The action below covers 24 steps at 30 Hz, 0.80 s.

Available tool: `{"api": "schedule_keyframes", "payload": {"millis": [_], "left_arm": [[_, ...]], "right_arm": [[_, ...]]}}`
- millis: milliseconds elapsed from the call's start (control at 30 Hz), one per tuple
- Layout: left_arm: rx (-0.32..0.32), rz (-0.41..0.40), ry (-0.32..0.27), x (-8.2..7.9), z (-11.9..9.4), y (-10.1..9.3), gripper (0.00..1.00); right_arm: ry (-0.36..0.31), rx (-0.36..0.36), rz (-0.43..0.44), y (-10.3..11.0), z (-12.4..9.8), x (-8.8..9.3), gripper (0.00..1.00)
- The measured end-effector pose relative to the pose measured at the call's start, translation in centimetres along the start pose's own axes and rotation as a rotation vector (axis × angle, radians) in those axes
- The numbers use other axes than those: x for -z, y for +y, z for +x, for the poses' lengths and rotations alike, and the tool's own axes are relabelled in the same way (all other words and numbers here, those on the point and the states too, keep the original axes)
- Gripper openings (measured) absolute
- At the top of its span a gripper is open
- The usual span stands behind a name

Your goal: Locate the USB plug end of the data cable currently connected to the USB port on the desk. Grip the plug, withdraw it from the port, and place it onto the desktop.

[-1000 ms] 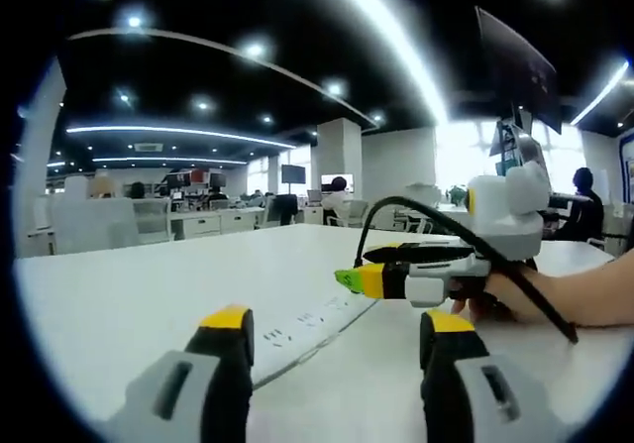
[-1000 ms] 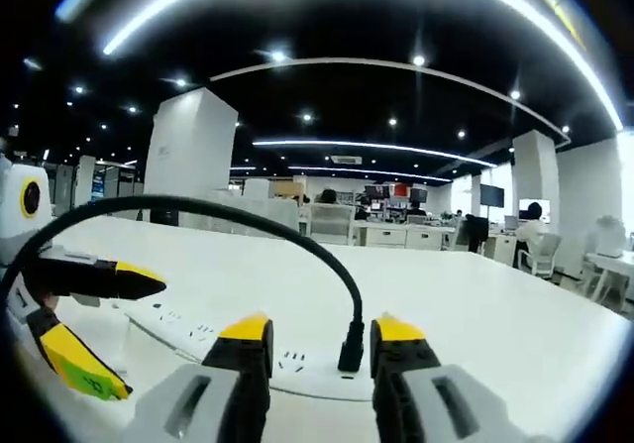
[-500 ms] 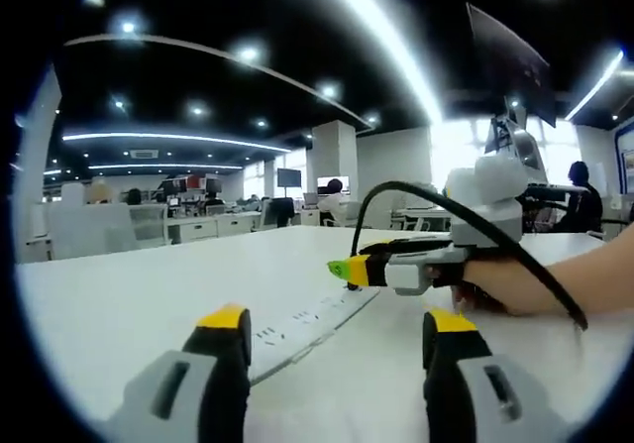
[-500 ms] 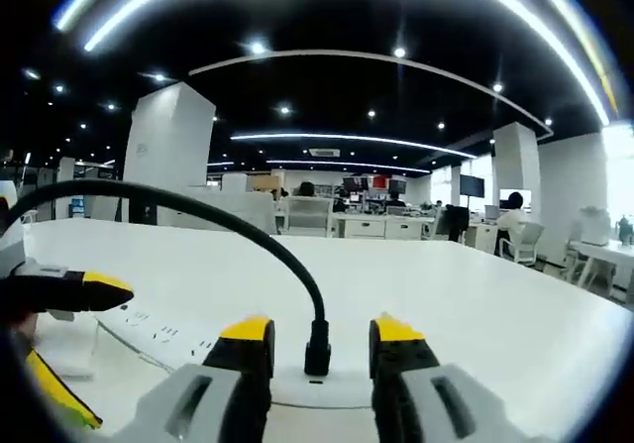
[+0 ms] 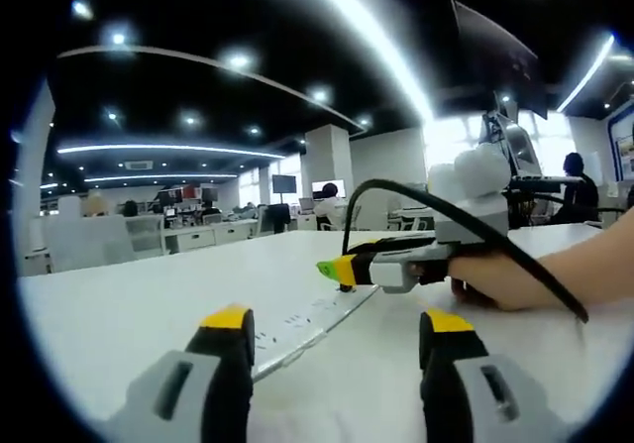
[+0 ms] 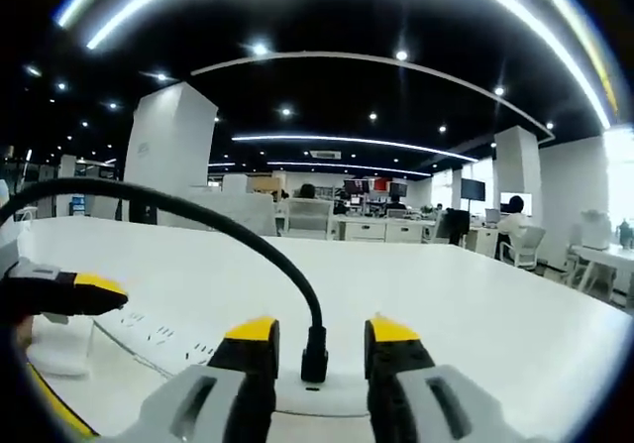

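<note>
Right gripper (image 6: 315, 336) jaws narrowed since earlier around USB plug (image 6: 314, 352), not yet clamped, left gripper (image 5: 332, 326) jaws wide apart, empty, white surface (image 6: 475, 304) open beyond.

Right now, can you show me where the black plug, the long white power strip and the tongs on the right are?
black plug (image 6: 315, 352), right gripper view, on the plug body.
white power strip (image 5: 315, 321), left gripper view, on its top face.
right tongs (image 6: 317, 336), right gripper view, midway between the yellow tips.

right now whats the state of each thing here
black USB plug: upright, apparently still seated in the port, between the right jaws
black cable: arching up from the plug
white power strip: flat on the desk
right gripper: open, jaws flanking the plug
left gripper: open, holding nothing
</note>
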<state>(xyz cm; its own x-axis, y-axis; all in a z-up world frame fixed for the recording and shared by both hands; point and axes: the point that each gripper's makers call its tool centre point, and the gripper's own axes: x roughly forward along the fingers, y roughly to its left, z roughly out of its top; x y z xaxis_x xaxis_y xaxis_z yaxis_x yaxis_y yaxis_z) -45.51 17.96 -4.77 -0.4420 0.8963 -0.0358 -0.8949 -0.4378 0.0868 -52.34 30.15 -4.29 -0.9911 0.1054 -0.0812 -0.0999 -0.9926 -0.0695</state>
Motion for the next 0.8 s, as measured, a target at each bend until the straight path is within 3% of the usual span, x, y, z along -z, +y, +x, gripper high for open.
{"api": "schedule_keyframes", "payload": {"millis": [467, 600, 633, 700, 800], "left_arm": [[-0.011, -0.019, -0.006, -0.08, 0.13, 0.09, 0.68], [-0.018, -0.023, -0.009, -0.14, 0.23, 0.44, 0.68], [-0.019, -0.025, -0.008, -0.10, 0.24, 0.45, 0.68], [-0.018, -0.024, -0.005, 0.03, 0.23, 0.31, 0.68], [-0.018, -0.012, 0.004, 0.14, 0.21, 0.27, 0.67]], "right_arm": [[0.016, -0.008, -0.069, 0.33, -0.08, 0.28, 0.32], [0.017, 0.032, -0.177, -0.27, -0.40, 0.26, 0.15], [0.021, -0.008, -0.159, 0.59, -0.09, 0.44, 0.11], [0.024, 0.005, -0.187, 0.47, 0.09, 0.34, 0.11], [0.032, 0.014, -0.110, 0.26, -0.02, 0.52, 0.10]]}}
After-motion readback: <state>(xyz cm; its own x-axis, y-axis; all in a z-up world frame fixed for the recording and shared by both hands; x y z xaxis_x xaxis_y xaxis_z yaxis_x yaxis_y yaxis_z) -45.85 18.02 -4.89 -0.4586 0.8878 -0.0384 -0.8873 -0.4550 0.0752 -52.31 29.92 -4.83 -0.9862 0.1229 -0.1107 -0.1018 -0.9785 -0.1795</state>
